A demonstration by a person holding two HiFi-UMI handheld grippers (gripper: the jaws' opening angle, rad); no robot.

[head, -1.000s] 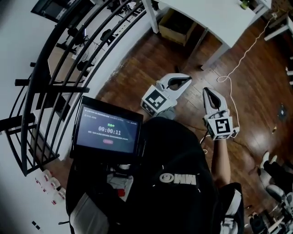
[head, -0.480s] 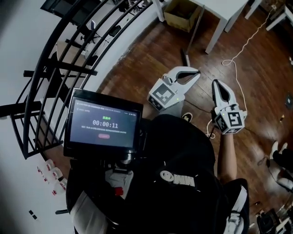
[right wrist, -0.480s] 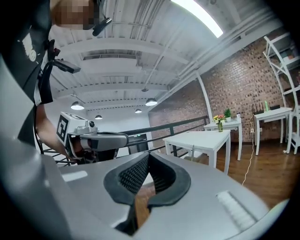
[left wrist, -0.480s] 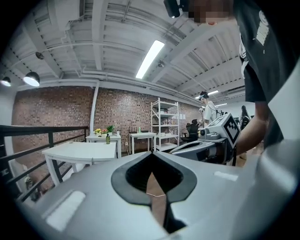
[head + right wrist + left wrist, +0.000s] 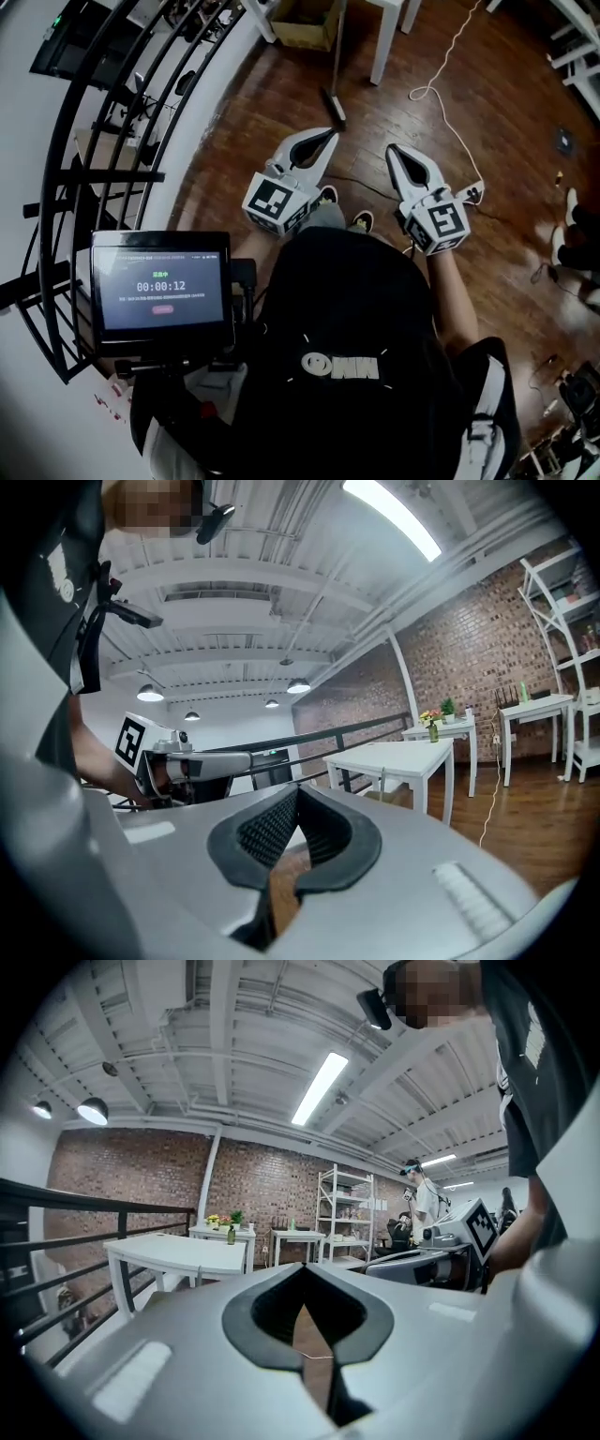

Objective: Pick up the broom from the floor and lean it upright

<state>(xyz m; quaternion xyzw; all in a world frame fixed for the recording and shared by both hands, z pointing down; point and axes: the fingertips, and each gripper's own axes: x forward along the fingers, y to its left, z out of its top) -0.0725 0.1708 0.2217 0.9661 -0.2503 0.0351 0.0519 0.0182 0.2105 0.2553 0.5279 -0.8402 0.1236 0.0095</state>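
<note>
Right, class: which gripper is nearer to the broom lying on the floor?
Left. The left gripper points at the broom from just short of its near end; the right gripper sits farther off to the side.

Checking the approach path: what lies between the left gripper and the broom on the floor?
Only bare wooden floor. The head view shows the left gripper pointing toward the broom, with nothing in the short gap between them.

The dark wooden floor (image 5: 506,141) carries a broom (image 5: 335,98) lying far ahead. A white cable (image 5: 417,91) lies right of it, and a cardboard box (image 5: 305,21) far left.
</note>
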